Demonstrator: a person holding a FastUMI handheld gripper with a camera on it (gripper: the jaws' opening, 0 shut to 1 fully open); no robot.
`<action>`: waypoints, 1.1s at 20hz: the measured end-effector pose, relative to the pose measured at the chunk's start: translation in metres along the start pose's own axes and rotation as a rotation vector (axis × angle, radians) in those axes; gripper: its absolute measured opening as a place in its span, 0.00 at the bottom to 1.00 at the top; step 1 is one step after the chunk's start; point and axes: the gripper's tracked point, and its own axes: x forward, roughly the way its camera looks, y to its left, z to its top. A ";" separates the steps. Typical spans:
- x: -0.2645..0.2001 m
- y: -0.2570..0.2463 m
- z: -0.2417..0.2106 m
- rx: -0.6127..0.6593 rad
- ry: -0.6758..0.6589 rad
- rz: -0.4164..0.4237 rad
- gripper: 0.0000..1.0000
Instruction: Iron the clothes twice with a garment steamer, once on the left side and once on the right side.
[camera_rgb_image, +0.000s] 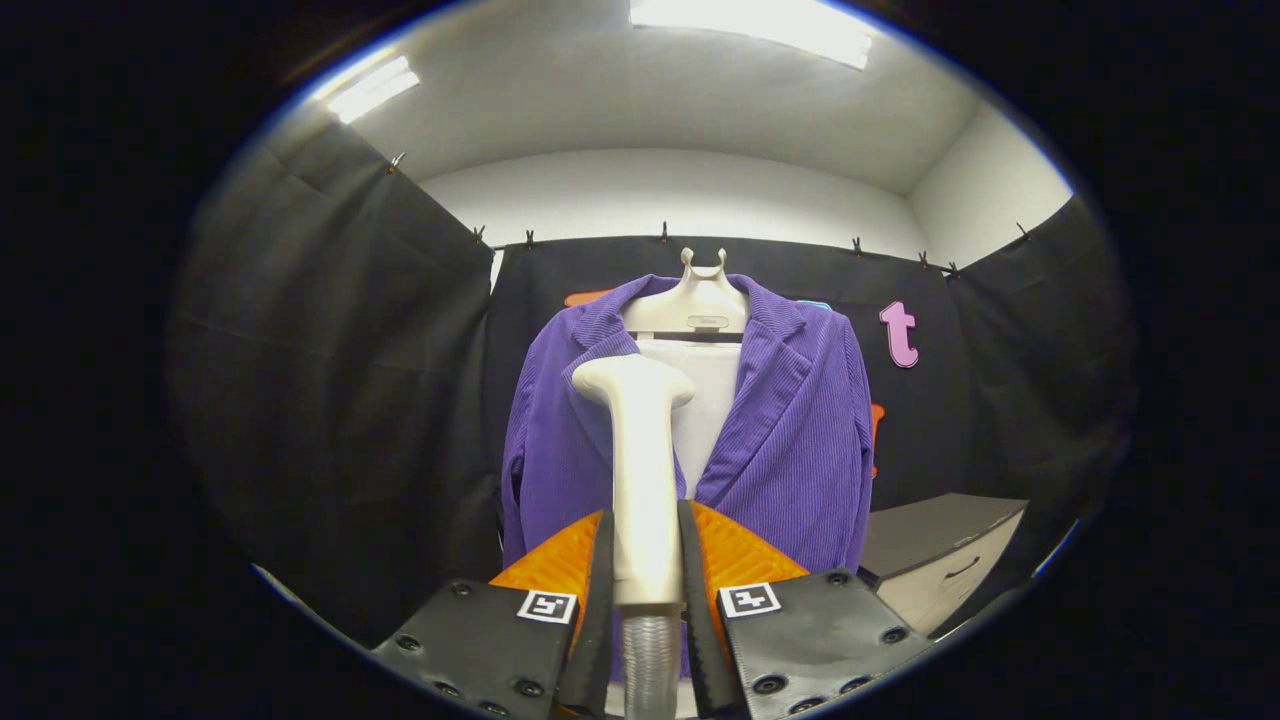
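I have the gripper (645, 585) clamped on the garment steamer (640, 470), both fingers pressing the sides of its pale handle just above where the ribbed hose (650, 655) runs down between them. The handle stands upright from the fingers and its head curves forward at the top, facing the purple jacket (790, 440) hanging beyond. I can't tell whether the head touches the cloth or sits just short of it; it lines up with the jacket's open front, over the edge of the panel to the left of the opening. I judge I'm at the start of a pass, and the next move calls for bringing the head flat against one front panel and drawing it steadily along the fabric, then repeating on the other panel. The jacket is ribbed, corduroy-like, lapels spread, on a pale hanger (700, 300) over a white board (715, 400). A grey cabinet (940, 560) stands to its right.
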 end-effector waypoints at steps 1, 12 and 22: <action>0.003 0.001 -0.001 -0.009 0.000 -0.001 0.39; 0.013 0.005 -0.015 -0.062 0.010 0.005 0.39; -0.005 0.007 -0.058 -0.096 0.084 0.038 0.39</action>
